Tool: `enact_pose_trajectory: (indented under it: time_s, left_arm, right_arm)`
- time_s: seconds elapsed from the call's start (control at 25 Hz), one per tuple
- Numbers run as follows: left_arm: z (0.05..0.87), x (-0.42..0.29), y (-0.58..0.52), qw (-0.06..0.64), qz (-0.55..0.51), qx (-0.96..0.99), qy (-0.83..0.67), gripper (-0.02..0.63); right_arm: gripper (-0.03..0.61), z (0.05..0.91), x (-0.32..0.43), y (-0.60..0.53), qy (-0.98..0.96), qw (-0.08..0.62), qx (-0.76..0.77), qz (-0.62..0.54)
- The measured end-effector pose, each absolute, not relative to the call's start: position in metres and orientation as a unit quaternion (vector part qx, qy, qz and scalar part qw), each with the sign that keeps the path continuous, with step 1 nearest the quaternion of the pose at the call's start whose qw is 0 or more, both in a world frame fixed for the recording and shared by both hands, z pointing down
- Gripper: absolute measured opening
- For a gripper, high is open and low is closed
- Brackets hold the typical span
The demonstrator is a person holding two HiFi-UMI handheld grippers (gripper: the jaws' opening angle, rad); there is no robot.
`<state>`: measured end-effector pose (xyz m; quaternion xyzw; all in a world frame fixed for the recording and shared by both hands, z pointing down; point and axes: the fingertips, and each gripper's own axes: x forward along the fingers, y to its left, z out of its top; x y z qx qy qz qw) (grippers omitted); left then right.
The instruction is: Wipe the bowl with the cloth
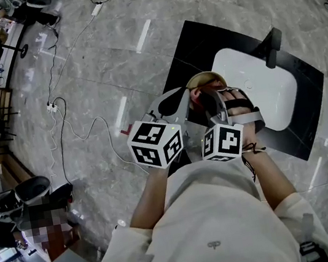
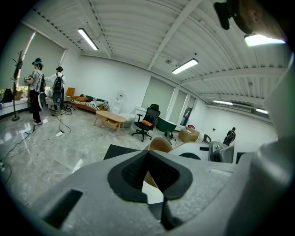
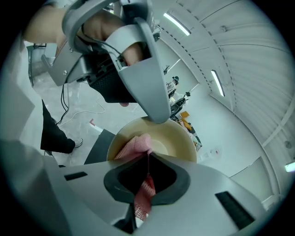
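Wiping judged in progress: right gripper pinches pink mesh cloth inside round beige bowl, frame centre. Left gripper, pressed together, apparently clamps the rim. Remaining surface unverifiable.

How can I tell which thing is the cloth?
Find the black mat; a tan bowl is held over it. The cloth drapes into that bowl, pinched in the right gripper's grey jaws. It's the only pink, dotted thing there.

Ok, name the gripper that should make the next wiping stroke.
The right gripper: its jaws are shut on the pink cloth, which lies inside the bowl. The left gripper is clamped on the bowl's rim, steadying it, so it is probably best left there.
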<state>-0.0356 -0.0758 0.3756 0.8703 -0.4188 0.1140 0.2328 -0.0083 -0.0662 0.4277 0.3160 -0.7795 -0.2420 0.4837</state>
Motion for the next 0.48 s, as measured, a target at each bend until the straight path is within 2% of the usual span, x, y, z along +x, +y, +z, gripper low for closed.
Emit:
enact_pose_trajectory:
  time_s: [0.32,0.48]
  left_arm:
    - [0.379,-0.018,-0.067,0.243,0.112,0.876,-0.401,0.014]
    - [0.377,-0.019,-0.068,0.241,0.113,0.876,-0.402,0.014]
  right_arm:
    - [0.015,0.409,-0.010,-0.078,-0.774,0.452,0.352,-0.269]
    - [0.015,0.403,0.004,-0.088,-0.746,0.466,0.378,-0.289]
